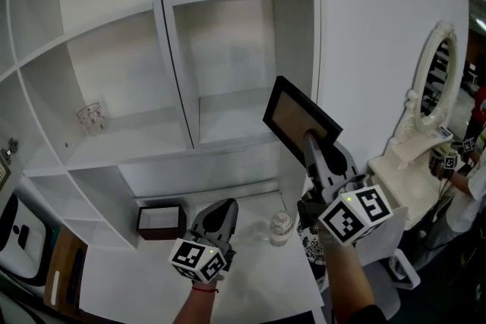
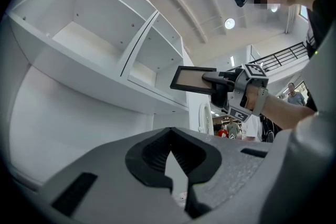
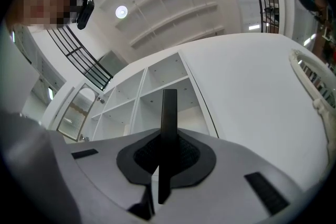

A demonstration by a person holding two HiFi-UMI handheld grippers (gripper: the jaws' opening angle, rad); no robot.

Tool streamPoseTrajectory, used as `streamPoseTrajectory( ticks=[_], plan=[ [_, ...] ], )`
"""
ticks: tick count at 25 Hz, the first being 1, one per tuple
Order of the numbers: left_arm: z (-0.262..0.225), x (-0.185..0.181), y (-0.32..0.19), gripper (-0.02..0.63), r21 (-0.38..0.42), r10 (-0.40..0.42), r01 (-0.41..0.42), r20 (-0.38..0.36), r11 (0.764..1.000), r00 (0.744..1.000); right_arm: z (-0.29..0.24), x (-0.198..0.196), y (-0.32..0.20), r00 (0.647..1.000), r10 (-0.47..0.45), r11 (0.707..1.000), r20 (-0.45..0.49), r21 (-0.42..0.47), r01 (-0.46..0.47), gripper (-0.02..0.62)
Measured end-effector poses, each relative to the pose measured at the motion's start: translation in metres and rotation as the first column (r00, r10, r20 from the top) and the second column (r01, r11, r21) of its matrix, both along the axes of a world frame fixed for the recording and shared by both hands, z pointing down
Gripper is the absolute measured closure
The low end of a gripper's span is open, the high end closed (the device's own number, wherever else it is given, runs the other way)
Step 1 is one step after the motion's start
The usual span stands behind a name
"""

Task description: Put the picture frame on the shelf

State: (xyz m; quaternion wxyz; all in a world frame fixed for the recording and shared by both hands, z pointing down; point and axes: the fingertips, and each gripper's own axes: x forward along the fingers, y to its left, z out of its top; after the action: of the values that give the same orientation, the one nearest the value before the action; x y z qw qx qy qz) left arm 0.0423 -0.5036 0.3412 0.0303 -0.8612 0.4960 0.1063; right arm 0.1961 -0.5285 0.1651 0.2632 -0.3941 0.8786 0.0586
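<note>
Aloft, right gripper (image 1: 310,137) clamps picture frame (image 1: 291,114) near shelf (image 1: 228,127), left gripper (image 1: 219,206) closed empty, jar (image 1: 280,228), brown box (image 1: 161,233) beneath.

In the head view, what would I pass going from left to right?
Small glass → dark box → left claw → picture frame held in the right claw → white oval mirror.

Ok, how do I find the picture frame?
Start at the big white shelf unit and look in front of its right-hand column. There the right gripper holds the picture frame in the air, tilted. It is flat and black-rimmed, unlike the brown box down on the table.
</note>
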Motion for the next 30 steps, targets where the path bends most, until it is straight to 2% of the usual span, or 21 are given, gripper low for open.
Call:
streamPoseTrajectory(
  ticks=[5,12,21,30],
  plan=[
    [-0.006,-0.008,-0.013,0.601,0.011,0.013,-0.013,0.018,1.0,1.0,-0.003,-0.015,-0.029,0.999,0.031,0.999,-0.016,-0.012,-0.031,0.581],
    [-0.017,-0.011,-0.033,0.601,-0.008,0.075,-0.074,0.026,0.997,0.997,-0.005,-0.033,-0.063,0.993,0.103,0.993,-0.06,-0.043,-0.106,0.581],
    [-0.032,-0.016,-0.046,0.601,0.018,0.117,-0.117,0.017,0.993,0.993,-0.007,-0.039,-0.099,0.968,0.224,0.971,-0.117,-0.063,-0.232,0.581],
    [-0.027,-0.023,-0.052,0.603,0.01,0.114,-0.114,0.015,0.993,0.993,-0.004,-0.036,-0.122,0.945,0.3,0.946,-0.129,-0.086,-0.313,0.581]
  ],
)
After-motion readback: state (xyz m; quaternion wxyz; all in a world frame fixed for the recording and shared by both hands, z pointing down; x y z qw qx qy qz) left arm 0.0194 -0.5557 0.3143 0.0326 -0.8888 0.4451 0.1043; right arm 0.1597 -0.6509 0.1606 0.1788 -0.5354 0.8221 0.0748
